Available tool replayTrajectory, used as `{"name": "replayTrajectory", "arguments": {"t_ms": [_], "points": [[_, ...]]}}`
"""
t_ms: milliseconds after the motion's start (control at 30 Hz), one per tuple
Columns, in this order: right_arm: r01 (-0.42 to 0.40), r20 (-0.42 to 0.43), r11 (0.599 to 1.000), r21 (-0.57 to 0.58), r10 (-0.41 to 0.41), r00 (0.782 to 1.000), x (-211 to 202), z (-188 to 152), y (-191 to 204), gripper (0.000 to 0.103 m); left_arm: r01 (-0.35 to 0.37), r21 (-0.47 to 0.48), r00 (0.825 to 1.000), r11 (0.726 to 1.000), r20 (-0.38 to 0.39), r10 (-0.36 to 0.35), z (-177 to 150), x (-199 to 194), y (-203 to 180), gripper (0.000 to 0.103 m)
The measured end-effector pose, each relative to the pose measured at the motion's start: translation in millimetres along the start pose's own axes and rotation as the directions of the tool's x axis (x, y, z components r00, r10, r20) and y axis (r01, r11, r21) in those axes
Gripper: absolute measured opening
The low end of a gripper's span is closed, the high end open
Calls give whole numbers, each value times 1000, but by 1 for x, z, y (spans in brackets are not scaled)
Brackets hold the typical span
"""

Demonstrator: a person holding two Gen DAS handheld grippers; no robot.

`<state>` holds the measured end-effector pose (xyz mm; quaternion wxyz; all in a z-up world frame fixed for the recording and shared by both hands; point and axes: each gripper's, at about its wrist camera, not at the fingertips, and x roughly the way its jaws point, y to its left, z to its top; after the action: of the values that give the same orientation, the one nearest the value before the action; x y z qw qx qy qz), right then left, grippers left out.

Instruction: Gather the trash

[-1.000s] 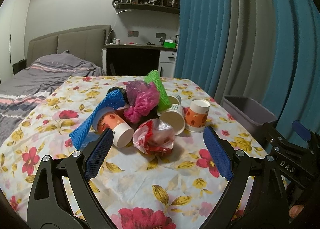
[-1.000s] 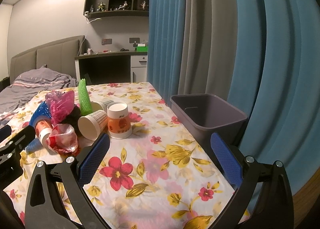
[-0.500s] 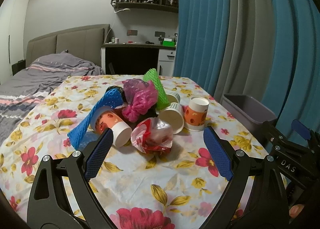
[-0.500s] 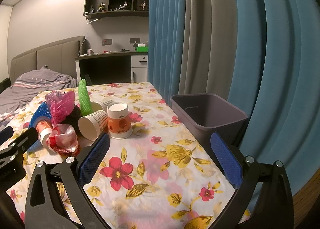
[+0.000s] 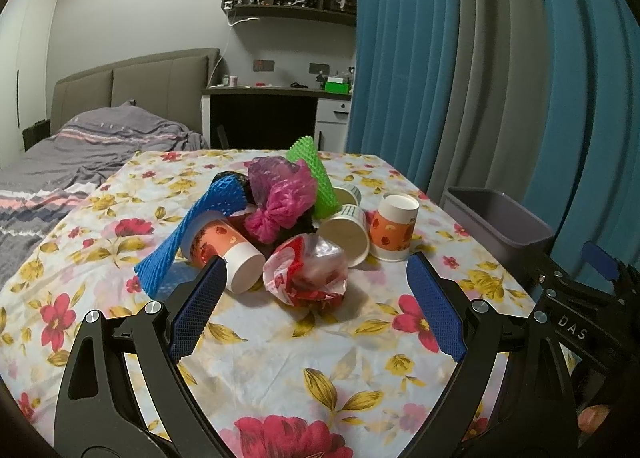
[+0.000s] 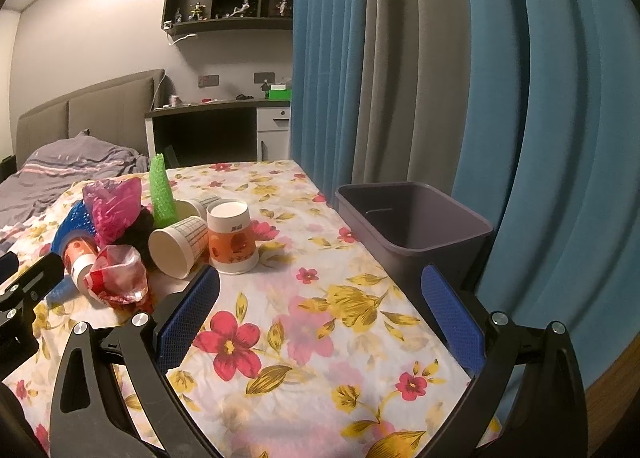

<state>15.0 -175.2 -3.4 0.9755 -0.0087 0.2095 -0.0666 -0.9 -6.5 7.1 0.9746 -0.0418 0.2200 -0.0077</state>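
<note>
Lying in a loose heap on the floral table was the trash to be collected; the heap sat toward the far left of the cloth, well apart from the grey bin at the table's right edge; nothing had yet been taken up. The left gripper was held just short of the heap with its fingers spread wide and empty; the right gripper was likewise wide and empty, aimed between heap and bin.

The crumpled red-and-clear wrapper, nearest the left fingers, was judged very light, soft and slippery; a pinch across its bunched middle was thought best, since an edge could slide out. The paper cups were judged light but easily crushed; a hold across the rim or wall, gently closed, was preferred; two lay tipped and could roll. The blue foam net, the green foam net and the pink plastic bag were judged springy and featherweight, to be taken at any fold; neighbours could be dragged along.
</note>
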Motion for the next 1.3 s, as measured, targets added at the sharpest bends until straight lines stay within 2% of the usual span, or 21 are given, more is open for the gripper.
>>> {"name": "replayTrajectory", "arguments": {"t_ms": [600, 1300], "points": [[27, -3, 999, 19, -27, 1000, 6, -1, -8, 98, 18, 3, 1000, 1000, -6, -18, -1, 11, 1, 90], [21, -5, 999, 36, -21, 1000, 12, -3, -9, 98, 28, 9, 1000, 1000, -16, -27, -3, 24, -1, 90]]}}
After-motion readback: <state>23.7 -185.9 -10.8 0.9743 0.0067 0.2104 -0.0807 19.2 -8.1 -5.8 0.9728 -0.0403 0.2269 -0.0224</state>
